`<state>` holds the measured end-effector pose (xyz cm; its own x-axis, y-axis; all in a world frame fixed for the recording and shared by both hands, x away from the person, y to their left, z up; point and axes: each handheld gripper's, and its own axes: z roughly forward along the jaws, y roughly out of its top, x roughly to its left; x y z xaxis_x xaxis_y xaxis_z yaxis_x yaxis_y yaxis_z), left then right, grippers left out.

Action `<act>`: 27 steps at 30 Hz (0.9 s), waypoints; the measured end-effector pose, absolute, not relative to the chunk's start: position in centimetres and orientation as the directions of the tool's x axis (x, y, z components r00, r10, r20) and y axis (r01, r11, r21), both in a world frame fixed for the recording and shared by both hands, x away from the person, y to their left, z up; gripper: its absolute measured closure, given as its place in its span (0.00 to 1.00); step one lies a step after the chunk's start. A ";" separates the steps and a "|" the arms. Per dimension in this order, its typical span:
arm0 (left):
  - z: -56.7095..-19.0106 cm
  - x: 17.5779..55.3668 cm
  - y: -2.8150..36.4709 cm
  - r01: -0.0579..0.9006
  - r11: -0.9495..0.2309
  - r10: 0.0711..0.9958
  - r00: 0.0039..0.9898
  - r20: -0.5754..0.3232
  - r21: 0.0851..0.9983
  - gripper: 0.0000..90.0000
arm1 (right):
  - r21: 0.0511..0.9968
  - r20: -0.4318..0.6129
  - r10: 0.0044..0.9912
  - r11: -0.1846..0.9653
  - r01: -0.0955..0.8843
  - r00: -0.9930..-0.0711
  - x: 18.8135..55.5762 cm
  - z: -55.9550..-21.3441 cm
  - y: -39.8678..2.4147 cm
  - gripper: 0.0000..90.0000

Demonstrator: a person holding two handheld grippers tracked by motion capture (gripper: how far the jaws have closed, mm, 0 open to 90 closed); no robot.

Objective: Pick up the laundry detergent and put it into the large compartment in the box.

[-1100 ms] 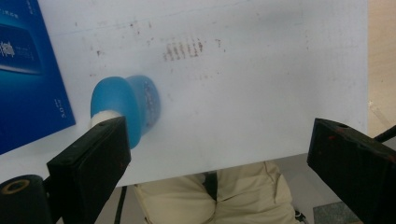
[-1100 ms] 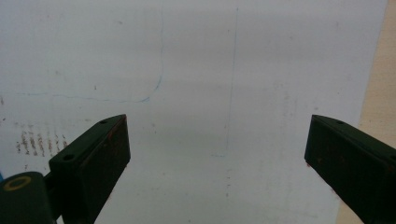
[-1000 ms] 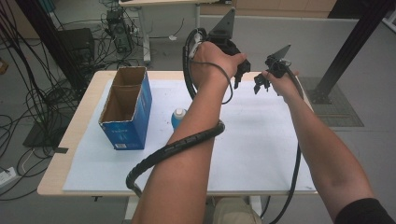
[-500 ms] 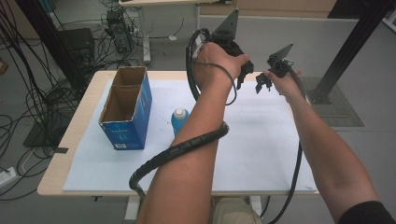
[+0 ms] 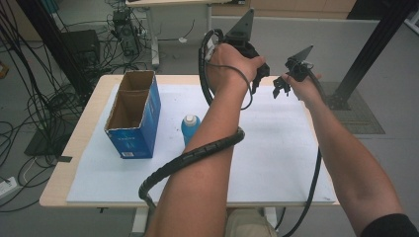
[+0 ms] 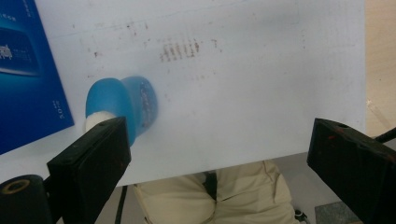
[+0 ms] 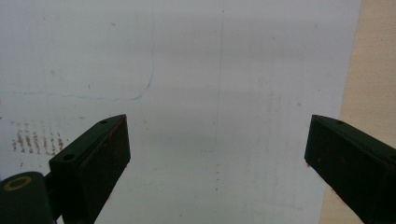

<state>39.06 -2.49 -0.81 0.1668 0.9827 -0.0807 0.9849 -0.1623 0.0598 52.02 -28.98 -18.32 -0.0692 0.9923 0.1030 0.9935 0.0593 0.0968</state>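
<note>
I am holding both grippers raised over the far edge of the table [image 5: 64,190], close together but apart. The left gripper [image 5: 259,81] is keeping its jaws spread wide with nothing between them; in the left gripper view it [image 6: 217,154] is looking down past the white mat [image 6: 261,84] to the mat's near edge. The right gripper [image 5: 279,89] is likewise gaping wide and gripping nothing, and in its own view it [image 7: 217,154] is facing bare mat [image 7: 196,70] with the mat's edge and a strip of wood running down the right side. The blue bottle [image 5: 190,127] is standing upright near the middle of the mat, left of my left forearm, just right of the open blue box [image 5: 133,118] but not touching it. I am seeing wide open mat to the right of the bottle, out to the right edge.
</note>
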 end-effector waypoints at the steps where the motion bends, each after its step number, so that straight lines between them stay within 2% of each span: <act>1: -0.8 39.0 -2.4 0.985 -0.160 0.983 0.165 -0.082 0.062 0.07 | 0.096 0.102 0.992 0.058 0.994 -0.068 52.0 -18.3 -29.0 0.07; 16: -0.6 39.2 -0.4 0.994 -0.095 0.995 0.096 -0.029 0.058 0.07 | 0.103 0.099 0.993 0.058 0.993 -0.069 51.8 -17.9 -29.1 0.07; 27: -0.5 39.3 3.0 0.998 -0.030 0.999 0.031 -0.015 0.063 0.07 | 0.108 0.091 0.993 0.060 0.992 -0.070 51.6 -17.6 -28.9 0.07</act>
<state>39.35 2.98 -0.47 0.0306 0.9994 -0.0153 0.9976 -0.0296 0.0628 51.64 -28.89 -17.60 -0.0702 0.9934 0.0910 0.9924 0.0603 0.1077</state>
